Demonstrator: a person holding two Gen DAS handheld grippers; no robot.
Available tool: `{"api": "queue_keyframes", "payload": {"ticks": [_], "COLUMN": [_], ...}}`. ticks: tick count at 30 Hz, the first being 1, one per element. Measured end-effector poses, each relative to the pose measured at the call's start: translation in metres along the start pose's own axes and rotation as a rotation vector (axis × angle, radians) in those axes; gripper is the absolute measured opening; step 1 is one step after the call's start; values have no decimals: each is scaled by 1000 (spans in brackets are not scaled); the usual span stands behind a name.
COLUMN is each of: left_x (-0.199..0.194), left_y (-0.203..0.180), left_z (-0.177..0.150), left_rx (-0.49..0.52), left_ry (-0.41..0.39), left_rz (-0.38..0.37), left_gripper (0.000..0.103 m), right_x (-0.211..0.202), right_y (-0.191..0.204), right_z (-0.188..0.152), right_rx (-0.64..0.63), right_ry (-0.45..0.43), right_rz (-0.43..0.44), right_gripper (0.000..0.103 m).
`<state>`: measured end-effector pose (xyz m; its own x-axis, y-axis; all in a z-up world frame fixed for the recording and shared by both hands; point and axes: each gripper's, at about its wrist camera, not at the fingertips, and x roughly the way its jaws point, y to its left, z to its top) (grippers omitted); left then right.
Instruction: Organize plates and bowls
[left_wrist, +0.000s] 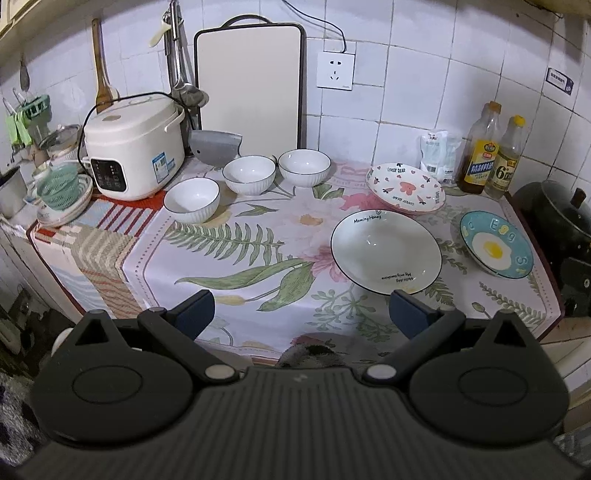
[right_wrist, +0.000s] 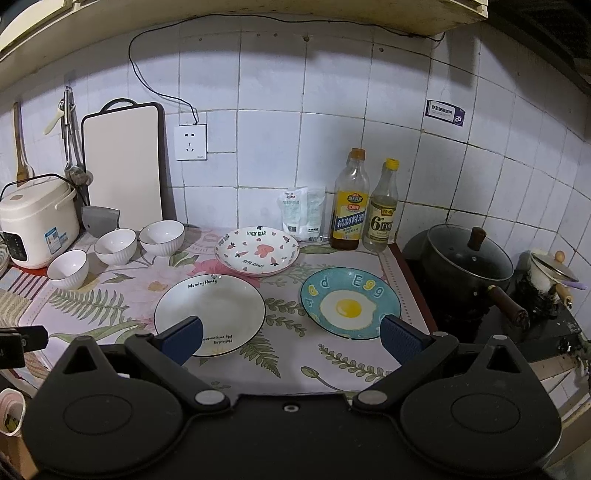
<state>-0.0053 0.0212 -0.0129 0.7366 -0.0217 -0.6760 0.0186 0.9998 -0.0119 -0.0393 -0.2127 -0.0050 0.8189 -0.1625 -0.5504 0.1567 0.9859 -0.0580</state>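
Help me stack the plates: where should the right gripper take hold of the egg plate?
Grip the egg plate by its near rim, coming in low from the front. It lies flat on the cloth, so only the raised rim offers a pinch, and the open right gripper already faces that edge.

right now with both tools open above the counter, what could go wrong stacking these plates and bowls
1. The pink-edged plates sit right in front of two glass bottles; reaching over them could tip a bottle.
2. The egg plate lies close to the counter's right edge, beside the black pot; a nudge may slide it off.
3. The white plate has a shallow smooth rim, so a tool could slip on it.
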Motion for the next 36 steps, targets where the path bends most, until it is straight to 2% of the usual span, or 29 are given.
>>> {"api": "queue_keyframes", "payload": {"ticks": [4,11,16,20,23,27,32,36], "left_x": [-2,4,6,19,40,81,147,195], "left_y": [-3,-2,-2,-8,-8,-14,-24,-25], "left_z": [-3,0,11,34,52,63,55,38], "left_rx": [33,30,58,53,0,-2,-28,-105], "left_ry": [-28,-12,-73,-117,-120,-107,-57,-2], "left_rz": [2,-20,-62,-71,-83,-112,-152,-135], "left_gripper": [102,102,102,102,102,99,99,98], "right_x": [2,10,21,44,71,118,180,229], "right_y": [1,3,-1,-7,-13,-19,-16,-14], "right_z": [0,2,9,16,19,25,8,-16], "right_rx": [-9,-30,-30,-29,-37,-1,31,89], "right_ry": [8,23,-20,-114,-164,-108,-74,-47], "right_rz": [-1,2,47,143,235,311,454,452], "right_gripper": [103,103,103,103,103,103,102,102]}}
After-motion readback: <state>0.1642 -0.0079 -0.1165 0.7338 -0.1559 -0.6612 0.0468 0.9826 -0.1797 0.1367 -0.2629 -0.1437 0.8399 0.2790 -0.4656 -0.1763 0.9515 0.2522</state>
